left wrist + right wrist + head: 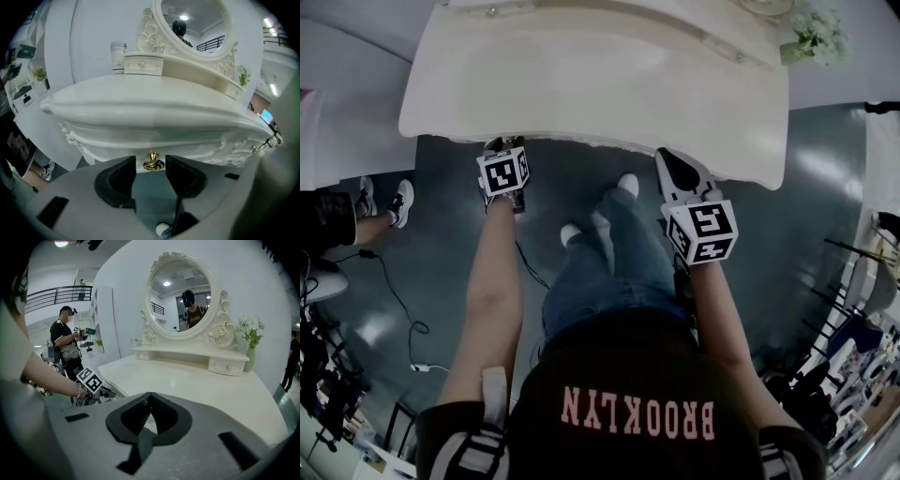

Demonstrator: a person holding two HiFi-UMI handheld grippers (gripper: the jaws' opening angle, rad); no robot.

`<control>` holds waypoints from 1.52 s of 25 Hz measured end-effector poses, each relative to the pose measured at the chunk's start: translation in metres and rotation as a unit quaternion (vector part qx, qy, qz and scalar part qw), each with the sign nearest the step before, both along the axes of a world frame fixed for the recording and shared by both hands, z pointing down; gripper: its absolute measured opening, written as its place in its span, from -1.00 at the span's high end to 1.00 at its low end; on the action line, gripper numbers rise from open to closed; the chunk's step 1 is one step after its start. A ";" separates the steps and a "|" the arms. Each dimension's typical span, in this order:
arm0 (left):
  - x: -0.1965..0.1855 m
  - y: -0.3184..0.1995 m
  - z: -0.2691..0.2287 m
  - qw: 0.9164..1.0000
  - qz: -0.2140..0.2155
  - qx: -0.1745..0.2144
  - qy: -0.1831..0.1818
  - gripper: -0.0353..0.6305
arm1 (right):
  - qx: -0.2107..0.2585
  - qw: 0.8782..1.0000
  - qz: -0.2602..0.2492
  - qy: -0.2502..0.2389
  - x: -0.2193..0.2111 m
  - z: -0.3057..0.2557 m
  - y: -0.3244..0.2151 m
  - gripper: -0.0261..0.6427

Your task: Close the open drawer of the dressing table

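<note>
The white dressing table (pixel 581 84) fills the top of the head view. Its carved drawer front (pixel 187 147) carries a gold knob (pixel 153 163) and sits under the tabletop's front edge; how far it stands out I cannot tell. My left gripper (pixel 150 159) is open at the drawer front. The knob lies between its two black pads, and neither pad touches it. In the head view that left gripper (pixel 506 148) reaches under the table's front edge. My right gripper (pixel 149 398) is shut and empty, held above the tabletop's front right; the head view shows this right gripper (pixel 668 161) at the table edge.
An oval mirror (pixel 180 298) and a small upper drawer shelf (pixel 225 364) stand at the table's back, with a vase of flowers (pixel 251 341) at the right. Another person (pixel 65 341) stands to the left. Cables (pixel 403 309) trail on the dark floor.
</note>
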State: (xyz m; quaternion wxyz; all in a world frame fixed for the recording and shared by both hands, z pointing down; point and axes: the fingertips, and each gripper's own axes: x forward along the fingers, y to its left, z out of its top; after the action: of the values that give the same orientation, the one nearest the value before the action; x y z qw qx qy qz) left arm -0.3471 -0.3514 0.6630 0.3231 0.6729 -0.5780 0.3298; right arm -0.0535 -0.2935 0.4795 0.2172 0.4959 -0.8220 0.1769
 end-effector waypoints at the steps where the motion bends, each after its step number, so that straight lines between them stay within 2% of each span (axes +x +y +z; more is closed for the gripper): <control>1: -0.001 0.001 -0.002 1.000 0.000 0.002 0.003 0.36 | 0.002 1.000 0.001 0.000 -0.002 -0.001 0.002 0.93; 13: -0.020 0.034 -0.043 0.998 0.022 0.050 0.009 0.36 | 0.027 0.999 0.036 -0.012 -0.032 -0.018 0.042 0.93; 15: -0.026 0.041 -0.050 0.998 0.021 0.064 0.003 0.85 | 0.030 0.999 0.044 -0.013 -0.037 -0.018 0.052 0.93; 16: -0.028 0.045 -0.053 0.997 0.024 0.071 0.003 0.87 | 0.030 0.998 0.047 -0.013 -0.040 -0.018 0.057 0.93; 21: -0.033 0.058 -0.070 0.994 0.041 0.099 0.016 0.88 | 0.033 0.998 0.048 -0.006 -0.055 -0.021 0.077 0.93; 27: -0.043 0.070 -0.094 0.990 0.028 0.136 0.027 0.88 | 0.043 0.998 0.037 -0.006 -0.067 -0.026 0.092 0.93; 38: -0.039 0.117 -0.129 0.985 0.023 0.168 0.030 0.88 | 0.070 0.997 0.020 -0.022 -0.069 -0.049 0.124 0.94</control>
State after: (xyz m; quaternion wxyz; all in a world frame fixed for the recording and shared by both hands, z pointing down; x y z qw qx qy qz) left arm -0.3864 -0.2344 0.5336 0.2152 0.7403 -0.5996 0.2147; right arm -0.1227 -0.1699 0.4308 0.1601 0.5218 -0.8271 0.1340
